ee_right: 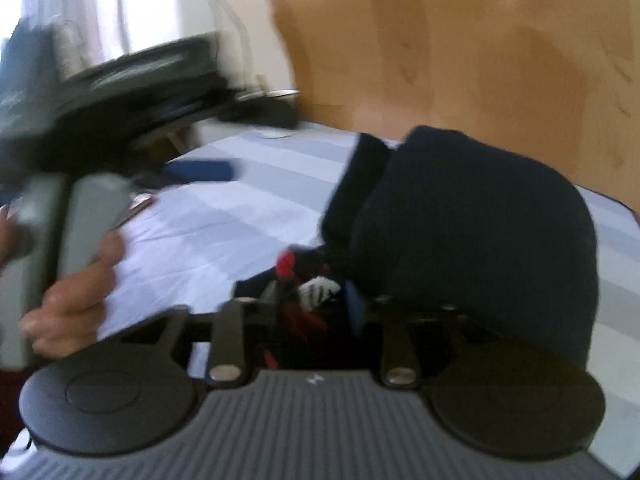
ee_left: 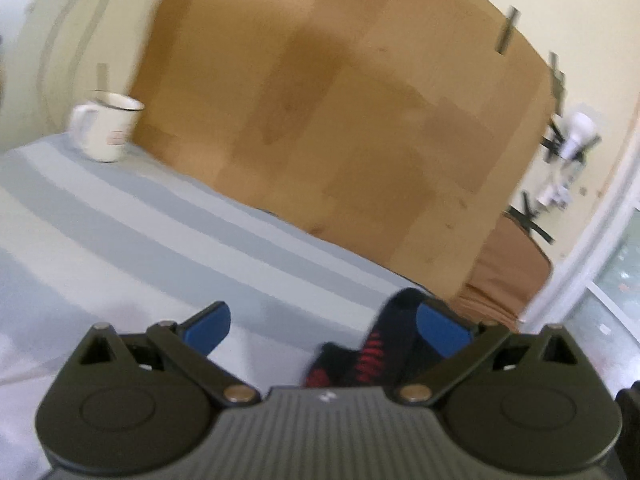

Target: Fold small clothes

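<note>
Navy garment (ee_right: 460,232) with red trim draped over right gripper (ee_right: 316,304), jaws clamped on cloth, above striped bed (ee_right: 224,208) near wooden headboard edge. Left gripper (ee_left: 324,320) jaws apart, empty. Mid-fold judged; next, left should pinch free edge.

Right gripper (ee_right: 316,304) at 6 o'clock, fingers drawn close together w/ dark navy garment (ee_right: 472,224) bunched between them; red and white print shows in the folds near the tips. Garment drapes up toward 3 o'clock over striped blue-white sheet (ee_right: 224,224). At 9 o'clock, person's left hand (ee_right: 76,292) wraps grey handle of left gripper (ee_right: 200,170), blurred, blue pad visible. Wood headboard (ee_right: 460,40) fills 12 to 2 o'clock.
</note>
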Action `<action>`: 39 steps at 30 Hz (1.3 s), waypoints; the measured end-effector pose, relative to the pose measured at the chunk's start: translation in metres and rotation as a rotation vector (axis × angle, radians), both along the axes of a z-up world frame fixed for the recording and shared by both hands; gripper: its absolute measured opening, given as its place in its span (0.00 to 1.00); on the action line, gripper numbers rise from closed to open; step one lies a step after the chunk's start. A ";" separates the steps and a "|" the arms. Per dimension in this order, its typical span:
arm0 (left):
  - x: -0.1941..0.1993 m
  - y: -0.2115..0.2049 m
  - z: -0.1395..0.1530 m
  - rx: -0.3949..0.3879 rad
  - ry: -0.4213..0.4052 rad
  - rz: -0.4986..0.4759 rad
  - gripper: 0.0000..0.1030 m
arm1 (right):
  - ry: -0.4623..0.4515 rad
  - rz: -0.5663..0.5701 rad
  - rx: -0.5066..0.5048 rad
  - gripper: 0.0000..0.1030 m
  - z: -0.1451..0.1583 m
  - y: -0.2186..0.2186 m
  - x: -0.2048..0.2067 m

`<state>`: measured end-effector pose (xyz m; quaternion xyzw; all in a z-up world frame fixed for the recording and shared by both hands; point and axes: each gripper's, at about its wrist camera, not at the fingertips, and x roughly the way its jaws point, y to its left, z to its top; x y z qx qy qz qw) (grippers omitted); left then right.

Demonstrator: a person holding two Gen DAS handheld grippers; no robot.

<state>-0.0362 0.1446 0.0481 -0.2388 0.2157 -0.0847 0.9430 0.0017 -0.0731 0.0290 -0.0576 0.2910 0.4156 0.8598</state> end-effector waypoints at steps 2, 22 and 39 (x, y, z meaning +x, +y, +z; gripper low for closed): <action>0.012 -0.021 0.004 0.040 -0.007 -0.058 1.00 | 0.033 0.050 0.041 0.55 0.002 -0.013 -0.005; 0.040 -0.062 -0.016 0.027 0.148 -0.239 0.95 | 0.183 -0.385 0.429 0.30 0.003 -0.138 0.050; 0.016 -0.046 -0.042 0.089 0.222 -0.034 0.63 | -0.040 -0.201 0.085 0.32 0.006 -0.061 0.053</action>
